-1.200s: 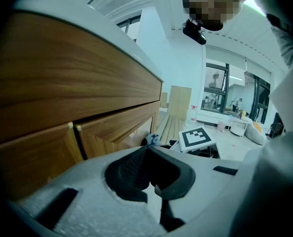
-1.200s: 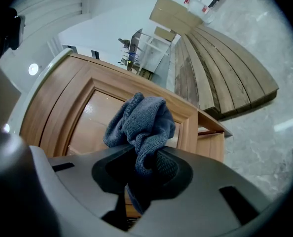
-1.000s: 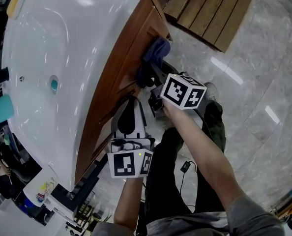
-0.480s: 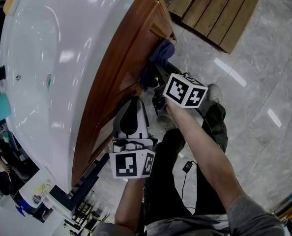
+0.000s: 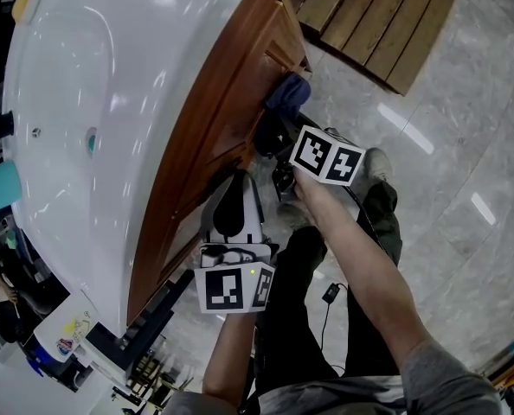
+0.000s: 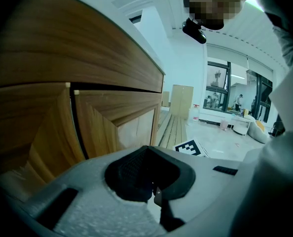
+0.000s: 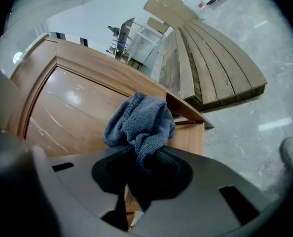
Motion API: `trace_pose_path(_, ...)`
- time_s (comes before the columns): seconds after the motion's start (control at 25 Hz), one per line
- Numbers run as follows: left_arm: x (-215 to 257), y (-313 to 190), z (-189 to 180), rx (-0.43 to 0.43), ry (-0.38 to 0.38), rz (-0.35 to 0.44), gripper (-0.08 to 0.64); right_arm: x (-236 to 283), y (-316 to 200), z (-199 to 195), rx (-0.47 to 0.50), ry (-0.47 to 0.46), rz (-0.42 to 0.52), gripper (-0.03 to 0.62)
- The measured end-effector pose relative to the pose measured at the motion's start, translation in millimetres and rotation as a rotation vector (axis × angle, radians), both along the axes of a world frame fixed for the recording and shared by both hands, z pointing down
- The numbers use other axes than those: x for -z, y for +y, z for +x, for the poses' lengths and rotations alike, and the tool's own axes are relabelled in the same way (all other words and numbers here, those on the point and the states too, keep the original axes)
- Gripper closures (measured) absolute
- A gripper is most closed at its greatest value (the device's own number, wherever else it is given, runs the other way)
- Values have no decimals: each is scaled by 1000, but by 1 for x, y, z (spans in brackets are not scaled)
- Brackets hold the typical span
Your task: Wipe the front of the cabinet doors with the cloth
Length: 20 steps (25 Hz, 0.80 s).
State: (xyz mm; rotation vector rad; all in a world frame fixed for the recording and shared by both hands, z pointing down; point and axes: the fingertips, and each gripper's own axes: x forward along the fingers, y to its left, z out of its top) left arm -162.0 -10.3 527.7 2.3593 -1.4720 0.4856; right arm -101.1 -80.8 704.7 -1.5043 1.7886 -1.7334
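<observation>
One blue-grey cloth (image 7: 139, 125), bunched into a wad, pinched in the right gripper (image 7: 142, 169); the jaws are closed tight on its lower fold and most of the wad bulges out past the jaw tips

- In the head view the cloth sits against the front of the cabinet door (image 7: 67, 112), close to the door's far upper corner
- Door panel glossy brown wood, framed by a raised border; it fills the field to the left of the right jaws and ahead of them
- To the right of those jaws, further off: a slatted wooden platform (image 7: 205, 68) on a pale stone floor (image 7: 255, 127)

Left gripper (image 6: 154, 194): jaws brought together, nothing between them
- Ahead of its jaw tips and to their left, more wooden cabinet front, with a dark vertical seam (image 6: 78, 127) between two doors
- Just beyond the jaws on the right, the right gripper's marker cube (image 6: 191, 147) shows

Head view: left gripper nearer the person, right gripper beyond it along the cabinet front; a white countertop (image 5: 153, 85) with a basin tops the cabinet
</observation>
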Motion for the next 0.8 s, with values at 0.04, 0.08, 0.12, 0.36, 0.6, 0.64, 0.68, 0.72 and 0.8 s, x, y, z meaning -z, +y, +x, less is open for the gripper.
trace_pose_path(0.04,1,1,-1,1,0,1,552,1,1,0,-3,-6,-3,517)
trace_pose_path(0.08,3,2,-2,2,0,1,552,2,2,1,-7,-13,-5,517)
trace_pose_path(0.12,4,2,-3,3,0,1,552,4,3,1,-13,-19,-6,517)
trace_pose_path(0.36,20,12,-3,-22,4,3,552,30,18,6,-42,-37,27,517)
trace_pose_path(0.6,44,26,-6,-18,10,-4,552,80,45,13,-64,-69,77,517)
trace_pose_path(0.64,49,28,-6,-16,12,-5,552,89,51,15,-65,-71,85,517)
trace_pose_path(0.68,53,30,-7,-13,12,-6,552,98,57,17,-66,-73,93,517)
trace_pose_path(0.72,58,31,-7,-10,13,-5,552,107,62,18,-69,-79,99,517)
trace_pose_path(0.8,68,33,-6,-1,17,-2,552,125,71,20,-73,-101,105,517)
